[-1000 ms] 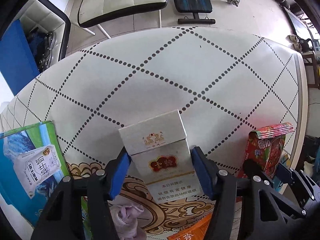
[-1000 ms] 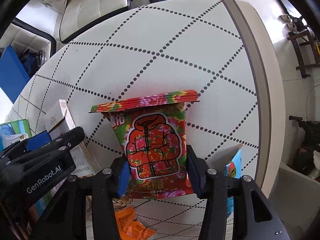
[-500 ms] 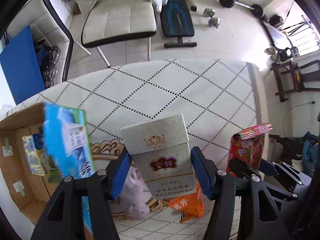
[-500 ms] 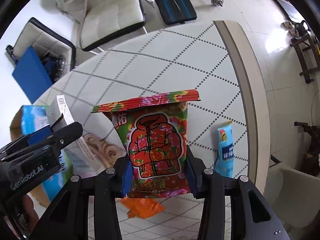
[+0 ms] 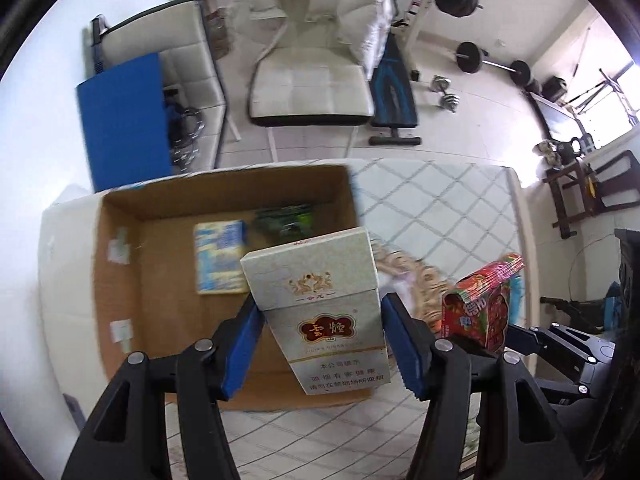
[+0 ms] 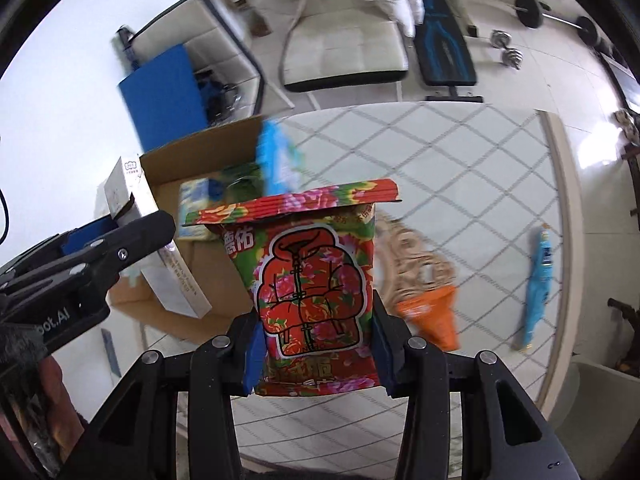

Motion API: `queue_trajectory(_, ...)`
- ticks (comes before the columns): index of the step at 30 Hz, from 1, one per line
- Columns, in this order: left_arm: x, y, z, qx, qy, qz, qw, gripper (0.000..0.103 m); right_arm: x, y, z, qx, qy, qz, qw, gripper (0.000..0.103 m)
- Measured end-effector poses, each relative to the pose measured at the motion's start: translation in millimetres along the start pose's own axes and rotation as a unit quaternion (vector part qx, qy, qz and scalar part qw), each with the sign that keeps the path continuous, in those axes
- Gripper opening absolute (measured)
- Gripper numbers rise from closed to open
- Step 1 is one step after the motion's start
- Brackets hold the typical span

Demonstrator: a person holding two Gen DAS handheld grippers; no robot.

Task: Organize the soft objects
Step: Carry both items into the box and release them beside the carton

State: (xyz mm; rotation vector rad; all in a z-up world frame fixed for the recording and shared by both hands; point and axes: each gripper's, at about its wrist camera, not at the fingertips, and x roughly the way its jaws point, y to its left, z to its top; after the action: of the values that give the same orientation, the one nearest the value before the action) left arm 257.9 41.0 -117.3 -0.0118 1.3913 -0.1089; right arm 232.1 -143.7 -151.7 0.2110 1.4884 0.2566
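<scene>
My left gripper (image 5: 322, 340) is shut on a white cigarette carton (image 5: 320, 296) and holds it up over the open cardboard box (image 5: 120, 280). The carton also shows in the right wrist view (image 6: 160, 256). My right gripper (image 6: 316, 344) is shut on a red floral snack bag (image 6: 312, 280), raised above the table; the bag shows in the left wrist view (image 5: 484, 304) to the right of the carton. The box holds a blue-yellow pack (image 5: 220, 256) and a dark green packet (image 5: 286, 220).
An orange packet (image 6: 432, 316) and a blue tube-shaped pack (image 6: 538, 288) lie on the diamond-patterned table (image 6: 460, 160) to the right. A blue bag (image 6: 276, 156) leans at the box's right wall. A white chair (image 5: 312, 80) and weight bench stand beyond the table.
Both grippers have risen and swung left with their loads. The cardboard box has come fully into view under the carton. The table looks farther away.
</scene>
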Motion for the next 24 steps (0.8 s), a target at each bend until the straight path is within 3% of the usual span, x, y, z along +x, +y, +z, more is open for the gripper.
queue_trajectory(6,8,91,-15,-0.027,0.022,0.039,0.9986,0.057,55,77,5,-0.008,0.024,0.003,1.0,0.047)
queue_trajectory(11,52,144,-8,-0.038,0.058,0.061,0.9958,0.055,109,111,18,0.004,0.06,-0.008,0.998,0.047)
queue_trajectory(15,99,176,7,-0.039,0.094,0.063,0.9928,0.048,151,124,28,0.007,0.088,-0.025,0.996,0.047)
queue_trajectory(16,108,181,10,-0.038,0.102,0.07,0.9916,0.05,161,128,29,0.006,0.095,-0.033,0.995,0.047)
queue_trajectory(17,112,184,14,-0.029,0.095,0.11,0.989,0.05,169,129,31,0.007,0.099,-0.038,0.994,0.047)
queue_trajectory(18,114,185,20,-0.009,0.077,0.123,0.9894,0.05,179,132,32,0.005,0.108,-0.046,0.993,0.047)
queue_trajectory(21,135,201,30,-0.034,0.111,0.082,0.9899,0.05,200,134,34,0.01,0.129,-0.056,0.99,0.047)
queue_trajectory(24,143,203,34,-0.031,0.111,0.09,0.9892,0.05,217,136,33,0.01,0.153,-0.059,0.986,0.049)
